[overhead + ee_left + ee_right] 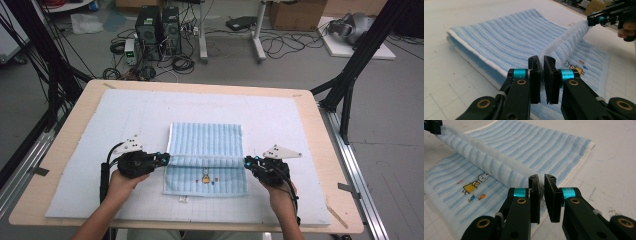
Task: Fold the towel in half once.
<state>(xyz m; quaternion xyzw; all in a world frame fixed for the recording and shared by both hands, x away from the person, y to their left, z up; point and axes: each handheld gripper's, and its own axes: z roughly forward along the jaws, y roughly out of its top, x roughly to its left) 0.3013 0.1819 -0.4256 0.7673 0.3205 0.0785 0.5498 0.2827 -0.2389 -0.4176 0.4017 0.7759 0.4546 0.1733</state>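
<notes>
Blue striped towel (pixel 206 150) lying on white mat (pixel 90 150) at centre of table (pixel 65 135), partly folded, cartoon print (pixel 206 177) on near portion exposed. Raised fold ridge (pixel 564 42) stretched between both grippers, lifted off the lower layer.

Risks, judged: thin pinch at each end; slip from either side would drop the ridge and skew the fold. Uneven travel of the two hands would likely leave edges misaligned. Excess tension could drag the lower layer across the mat.

Left gripper (pixel 543 65): jaws drawn to a narrow gap, clamping left end of ridge; cloth seen between jaws. Also seen from above (pixel 164 159) at towel's left edge.

Right gripper (pixel 542 185): jaws narrow, slightly wider gap, cloth edge pinched between them at towel's right edge; from above (pixel 247 162).
</notes>
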